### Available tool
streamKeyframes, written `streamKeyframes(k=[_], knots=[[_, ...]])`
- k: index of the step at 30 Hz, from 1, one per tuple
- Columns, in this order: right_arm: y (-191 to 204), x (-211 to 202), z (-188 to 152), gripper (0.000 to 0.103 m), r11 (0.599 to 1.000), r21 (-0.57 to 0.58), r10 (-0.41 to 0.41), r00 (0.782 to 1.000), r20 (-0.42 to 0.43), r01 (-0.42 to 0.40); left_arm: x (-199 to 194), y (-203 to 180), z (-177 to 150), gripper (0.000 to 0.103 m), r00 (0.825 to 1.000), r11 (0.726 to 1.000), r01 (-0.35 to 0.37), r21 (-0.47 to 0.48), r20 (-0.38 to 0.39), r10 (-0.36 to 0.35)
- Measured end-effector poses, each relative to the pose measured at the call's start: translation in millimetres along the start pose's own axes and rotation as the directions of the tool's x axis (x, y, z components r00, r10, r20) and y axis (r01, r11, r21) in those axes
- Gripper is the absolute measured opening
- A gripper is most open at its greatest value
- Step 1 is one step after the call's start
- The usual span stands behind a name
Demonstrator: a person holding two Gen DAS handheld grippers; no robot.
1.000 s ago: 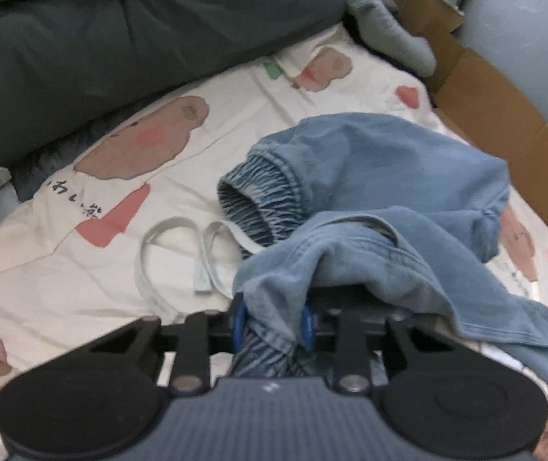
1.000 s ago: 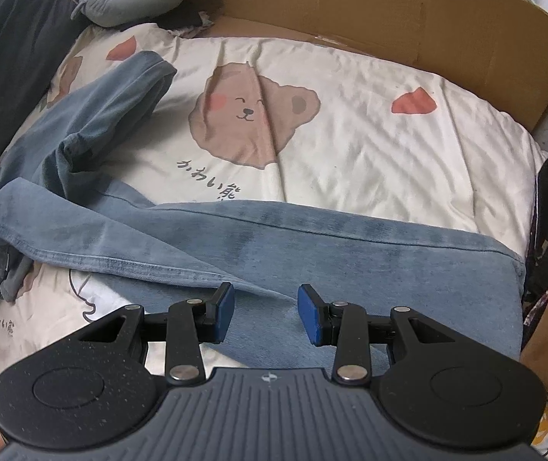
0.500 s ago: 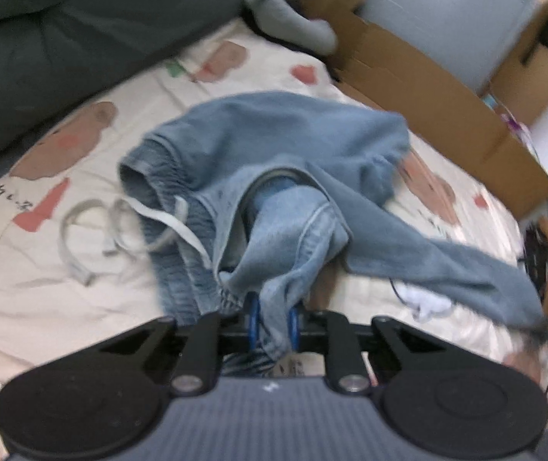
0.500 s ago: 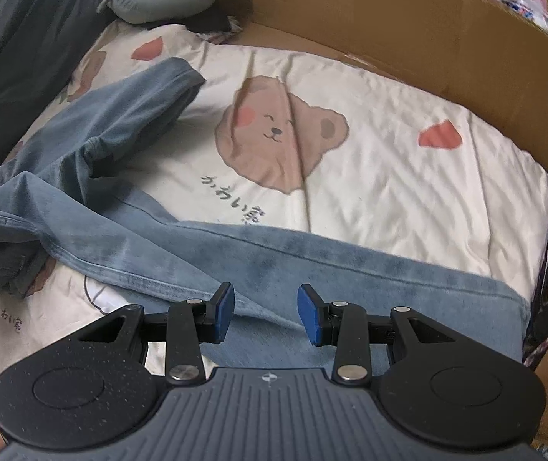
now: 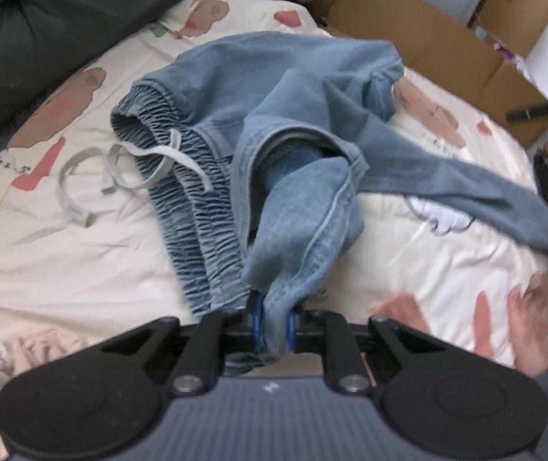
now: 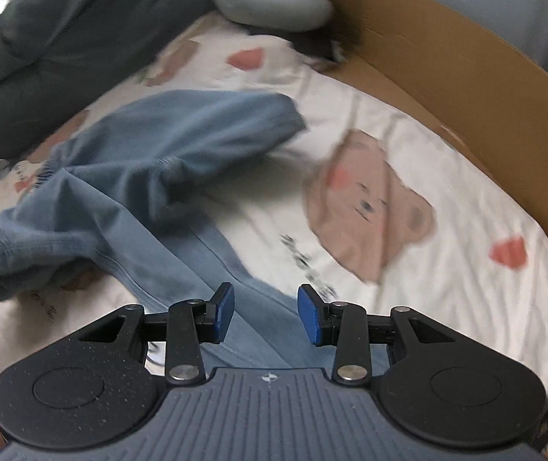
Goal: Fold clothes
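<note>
On bear-print sheet [image 6: 408, 161], unreadable script [image 6: 306, 265].

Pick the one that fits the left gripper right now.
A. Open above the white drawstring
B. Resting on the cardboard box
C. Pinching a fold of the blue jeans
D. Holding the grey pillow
C: the left gripper has a bunched fold of the jeans between its fingers, which are closing on it.
</note>
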State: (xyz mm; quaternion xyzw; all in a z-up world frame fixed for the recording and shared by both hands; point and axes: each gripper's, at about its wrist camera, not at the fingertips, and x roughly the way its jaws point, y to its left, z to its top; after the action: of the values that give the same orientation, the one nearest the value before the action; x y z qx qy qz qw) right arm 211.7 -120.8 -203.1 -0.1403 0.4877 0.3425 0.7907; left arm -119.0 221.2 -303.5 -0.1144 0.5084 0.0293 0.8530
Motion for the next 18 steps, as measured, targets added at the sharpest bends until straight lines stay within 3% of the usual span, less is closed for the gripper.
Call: streamKeyframes(k=[8,18], knots=[[42,51,32,0.043,0.98,-0.15,0.116,0.988,-0.103,-0.131,-29,20,4,0.012,0.994,0.992,-0.106,0.072,-0.026,0.108],[99,80,73,0.044,0.922,-0.23,0.291,0.95,-0.115,-0.31,-11,12,-15,0.013,0.991,0.996,-0.08,0.04,-0.108,0.084]])
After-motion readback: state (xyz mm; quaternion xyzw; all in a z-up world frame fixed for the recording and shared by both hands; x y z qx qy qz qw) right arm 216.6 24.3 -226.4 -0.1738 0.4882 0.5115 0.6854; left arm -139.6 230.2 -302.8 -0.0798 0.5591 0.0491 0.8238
